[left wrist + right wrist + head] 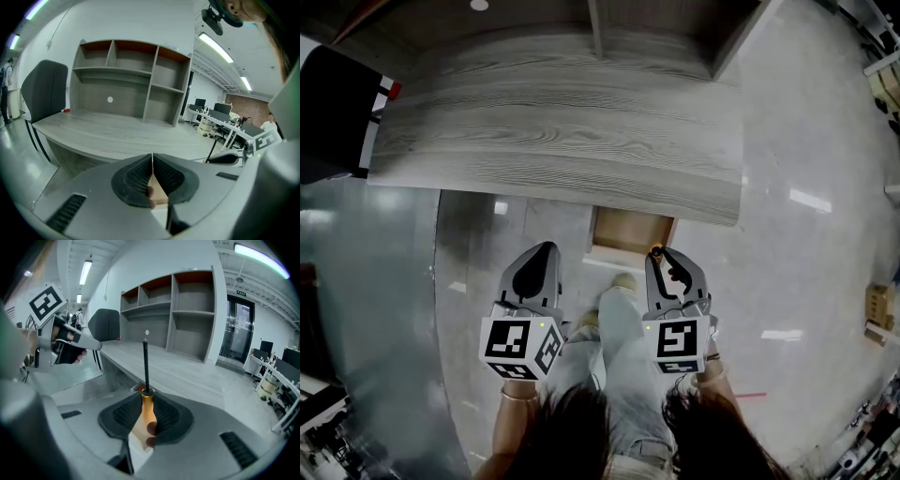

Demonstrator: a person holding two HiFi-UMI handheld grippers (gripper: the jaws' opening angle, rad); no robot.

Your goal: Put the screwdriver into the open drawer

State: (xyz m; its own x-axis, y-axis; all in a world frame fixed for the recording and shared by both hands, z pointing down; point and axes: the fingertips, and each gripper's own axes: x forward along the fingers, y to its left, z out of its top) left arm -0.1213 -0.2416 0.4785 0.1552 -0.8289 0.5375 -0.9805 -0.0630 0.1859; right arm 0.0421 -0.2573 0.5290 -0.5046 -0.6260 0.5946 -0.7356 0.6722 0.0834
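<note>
The right claw (pixel 148 399) pinches the screwdriver (pixel 148 409), tip sticking out ahead. The left claw (pixel 152 164) is closed, empty. The head view shows the open drawer (pixel 630 231) just ahead.

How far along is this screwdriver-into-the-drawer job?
Done: the screwdriver is picked up, clamped by its orange handle in the right gripper. In hand: it is held near the open drawer under the desk. Left: lowering it in and letting go. The left gripper is shut, empty.

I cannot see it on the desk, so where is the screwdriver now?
The screwdriver is clamped in the right tongs, shaft pointing forward, near the open drawer under the desk.
</note>
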